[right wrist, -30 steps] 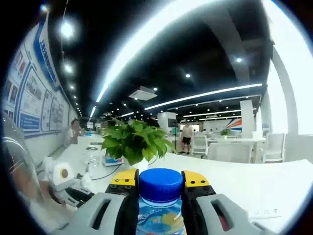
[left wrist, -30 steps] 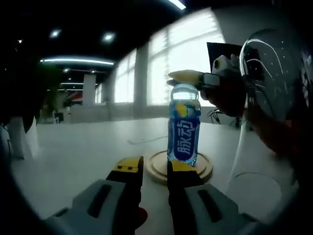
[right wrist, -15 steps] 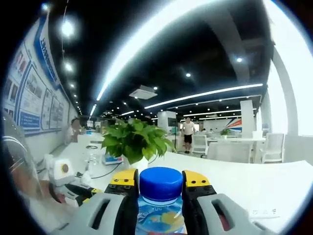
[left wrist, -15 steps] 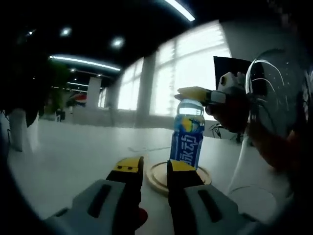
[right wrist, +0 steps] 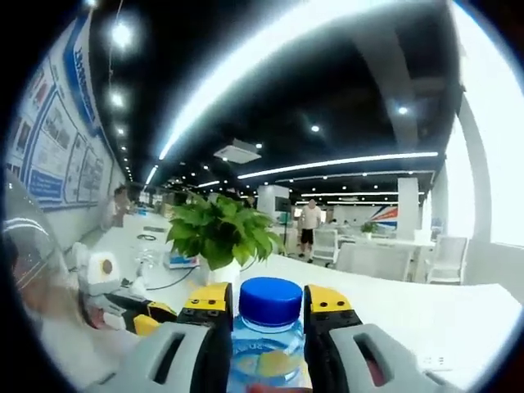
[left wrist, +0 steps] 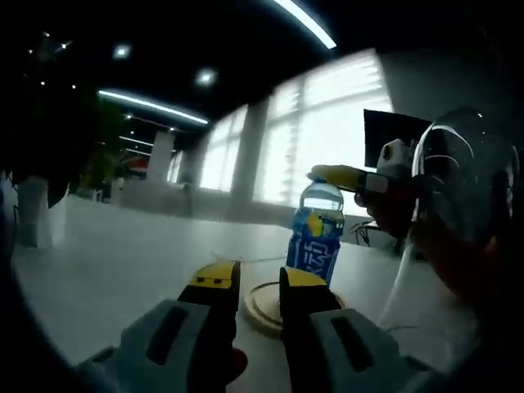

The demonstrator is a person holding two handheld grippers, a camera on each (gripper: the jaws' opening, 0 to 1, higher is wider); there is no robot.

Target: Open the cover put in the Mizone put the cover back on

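Bottle [right wrist: 266, 348] sits between the right gripper's [right wrist: 267, 301] jaws, blue cap [right wrist: 271, 298] level with the yellow tips. The jaws flank the neck closely on both sides and appear closed on it, though the contact itself is too tight in the frame to confirm.

Changes over the last second:
- In the right gripper view the cap now shows more of its neck and shoulder below it, and the whole scene has tilted slightly. That reads as a small camera shift, not the bottle slipping.
- In the left gripper view the bottle [left wrist: 315, 237] has shrunk and slid to the right of the left gripper's [left wrist: 258, 278] jaws. The left hand has pulled back and swung away; the bottle itself stands upright on the round wooden coaster [left wrist: 264, 303], just past the left jaw tips.
- The right gripper [left wrist: 348, 176] comes in from the right at cap height, as before.

Left jaws stand slightly apart, holding nothing.

Judgement: the hold on the top is settled and the left side is clearing off. No container or cover is visible yet, so the task looks to be at its start, with the bottle about to be carried.

Beyond the right jaws: potted plant [right wrist: 219, 233], then white table [right wrist: 426, 315].
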